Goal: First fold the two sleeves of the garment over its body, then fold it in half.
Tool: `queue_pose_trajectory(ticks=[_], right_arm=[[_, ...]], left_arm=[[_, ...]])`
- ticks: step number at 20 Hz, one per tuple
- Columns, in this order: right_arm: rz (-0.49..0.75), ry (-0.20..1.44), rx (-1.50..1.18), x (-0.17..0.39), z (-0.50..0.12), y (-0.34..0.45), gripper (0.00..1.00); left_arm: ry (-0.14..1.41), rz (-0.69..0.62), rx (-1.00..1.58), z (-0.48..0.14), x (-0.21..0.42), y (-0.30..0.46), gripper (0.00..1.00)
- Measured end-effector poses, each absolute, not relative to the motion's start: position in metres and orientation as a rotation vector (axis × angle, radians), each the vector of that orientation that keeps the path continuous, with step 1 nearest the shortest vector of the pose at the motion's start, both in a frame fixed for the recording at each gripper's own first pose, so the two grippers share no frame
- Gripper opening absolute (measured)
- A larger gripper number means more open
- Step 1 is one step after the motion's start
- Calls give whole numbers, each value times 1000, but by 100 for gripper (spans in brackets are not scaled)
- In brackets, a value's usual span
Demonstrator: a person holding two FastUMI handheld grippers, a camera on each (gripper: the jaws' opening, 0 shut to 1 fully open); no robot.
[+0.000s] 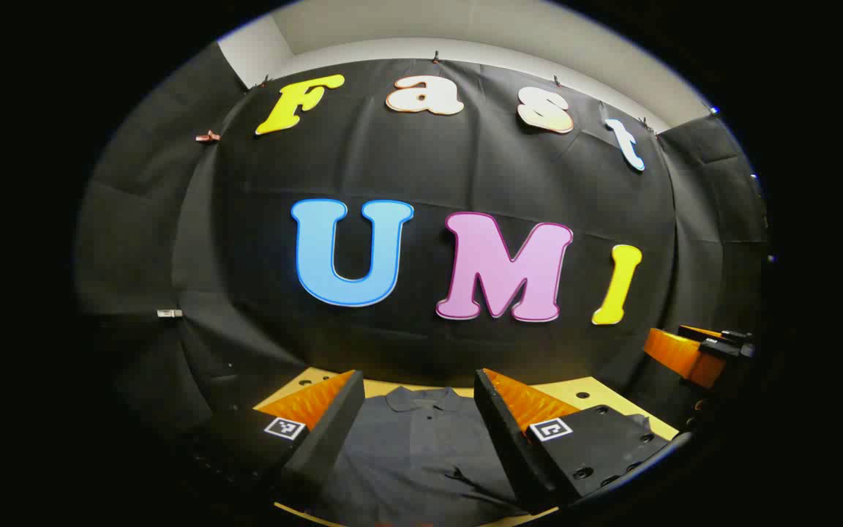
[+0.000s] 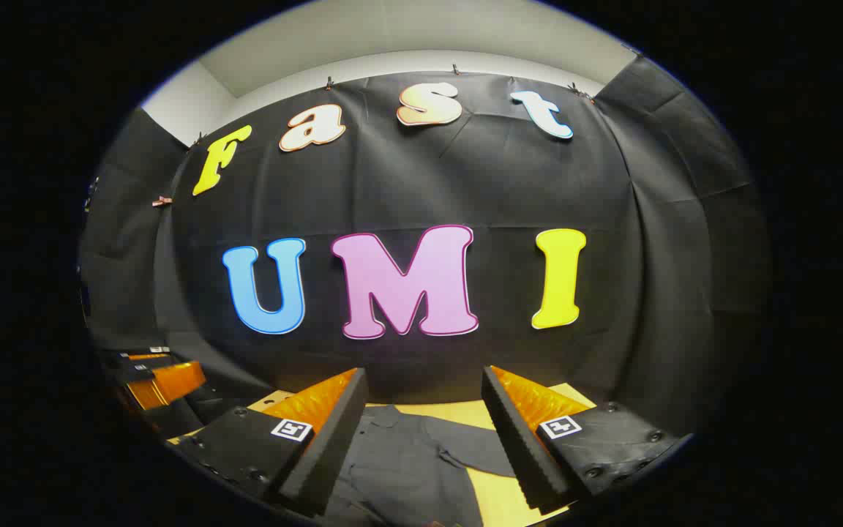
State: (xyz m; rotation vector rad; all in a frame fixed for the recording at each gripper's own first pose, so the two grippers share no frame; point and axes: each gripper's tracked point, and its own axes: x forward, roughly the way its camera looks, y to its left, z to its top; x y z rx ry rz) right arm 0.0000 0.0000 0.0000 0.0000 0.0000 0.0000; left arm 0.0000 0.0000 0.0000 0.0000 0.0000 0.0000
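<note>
A dark grey collared shirt lies flat on the light wooden table, collar toward the booth wall. In the left gripper view my left gripper hangs open above the shirt's chest, nothing between its fingers. The right gripper's view shows the same shirt with one sleeve spread out to the right over the table. My right gripper is open above that side of the shirt and holds nothing. The right gripper also appears at the right edge of the left gripper view.
The black cloth wall stands close behind the table's far edge. The left gripper appears at the left edge of the right gripper view. Bare table top lies to the right of the shirt.
</note>
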Motion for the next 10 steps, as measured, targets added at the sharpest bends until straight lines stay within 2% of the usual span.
queue_pose_trajectory(ticks=[3,4,7,8,10], right_arm=[[-18,-15,-2,14,3,-5,93],[-29,-6,-3,19,0,-7,98],[-44,13,-1,30,-3,-3,98],[-47,14,-5,31,-3,-2,95],[-50,31,-14,32,-9,1,98]], left_arm=[[-11,-5,19,2,12,3,95],[0,-8,17,-1,15,5,95],[12,-35,24,-4,21,7,95],[11,-40,26,-4,23,9,95],[15,-42,21,-5,24,13,95]])
